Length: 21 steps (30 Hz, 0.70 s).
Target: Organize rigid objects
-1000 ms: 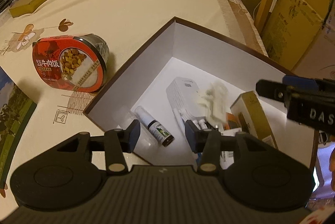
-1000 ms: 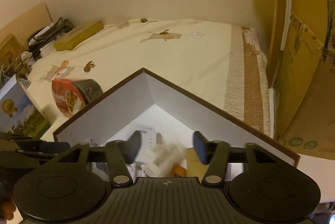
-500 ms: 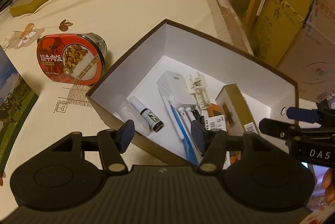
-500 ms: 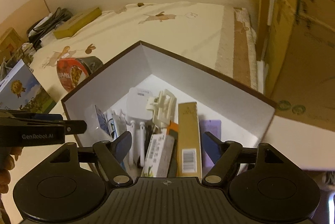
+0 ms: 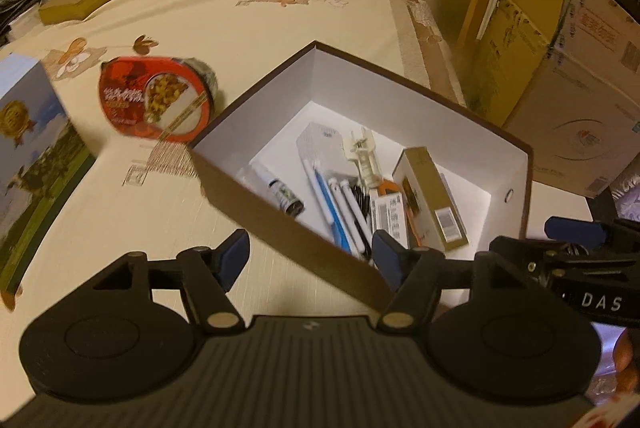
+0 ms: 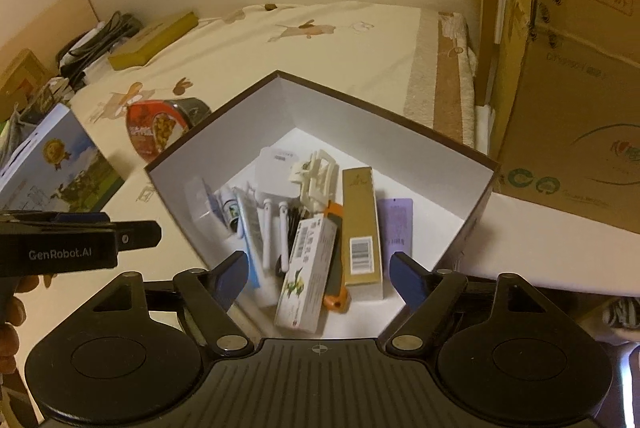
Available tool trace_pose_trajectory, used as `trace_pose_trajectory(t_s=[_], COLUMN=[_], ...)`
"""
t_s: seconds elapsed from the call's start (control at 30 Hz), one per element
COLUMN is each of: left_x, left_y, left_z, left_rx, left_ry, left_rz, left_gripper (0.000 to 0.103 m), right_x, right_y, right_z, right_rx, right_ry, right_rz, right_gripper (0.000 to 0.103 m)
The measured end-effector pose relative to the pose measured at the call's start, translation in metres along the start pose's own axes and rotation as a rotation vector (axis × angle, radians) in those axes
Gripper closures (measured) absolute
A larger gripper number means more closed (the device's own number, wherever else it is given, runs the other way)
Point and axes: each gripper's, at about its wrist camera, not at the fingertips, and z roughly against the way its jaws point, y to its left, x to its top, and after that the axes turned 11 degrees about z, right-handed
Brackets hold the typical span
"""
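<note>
Each tool, left [image 5: 310, 254] and right [image 6: 320, 274], has just been opening, empty; the box [image 6: 384, 116] holds most items, the red bowl [image 5: 156, 98] remains on the surface [image 5: 248, 24].

You are reading "GenRobot.AI" in pale letters on the side of the left gripper [image 6: 320, 270] body, just left of the brown box [image 6: 476, 204]. You are seeing "DAS" on the right gripper [image 5: 312, 252] body, at the box's right in the left wrist view. Red Chinese characters are showing on the cardboard carton [image 6: 576, 100] right of the box; too blurred to transcribe. A barcode is showing on the gold carton [image 6: 362, 228] inside the box, digits unreadable. Print on the red food tub [image 5: 156, 100] left of the box is blurring out.
</note>
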Motion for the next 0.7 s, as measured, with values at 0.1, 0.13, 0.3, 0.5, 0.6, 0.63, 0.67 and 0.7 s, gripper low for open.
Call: trace_pose_trajectory(t_s=[0.1, 0.13, 0.3, 0.5, 0.6, 0.63, 0.67, 0.7], left_x=[-0.013, -0.018, -0.039, -0.064, -0.078, -0.084, -0.089, -0.094], left_y=[0.007, 0.010, 0.021, 0.031, 0.034, 0.035, 0.035, 0.036], left_z=[0.017, 0.023, 0.054, 0.092, 0.109, 0.115, 0.119, 0.124], left_rx=[0.010, 0.015, 0.034, 0.055, 0.059, 0.061, 0.066, 0.070], left_ry=[0.005, 0.004, -0.003, -0.020, -0.025, -0.025, -0.023, -0.020], left_rz=[0.032, 0.043, 0.095, 0.141, 0.152, 0.155, 0.155, 0.154], left_gripper=[0.039, 0.039, 0.039, 0.039, 0.039, 0.039, 0.039, 0.039], right_x=[-0.006, -0.008, -0.017, -0.031, -0.039, -0.042, -0.045, -0.048], right_y=[0.008, 0.010, 0.025, 0.046, 0.056, 0.059, 0.062, 0.065], right_z=[0.014, 0.019, 0.042, 0.069, 0.081, 0.085, 0.089, 0.092], right_rx=[0.002, 0.005, 0.018, 0.038, 0.051, 0.055, 0.060, 0.064], right_ry=[0.005, 0.006, 0.022, 0.015, 0.014, 0.014, 0.014, 0.017], right_rz=[0.003, 0.004, 0.012, 0.038, 0.052, 0.055, 0.059, 0.063], right_gripper=[0.028, 0.028, 0.028, 0.028, 0.028, 0.028, 0.028, 0.028])
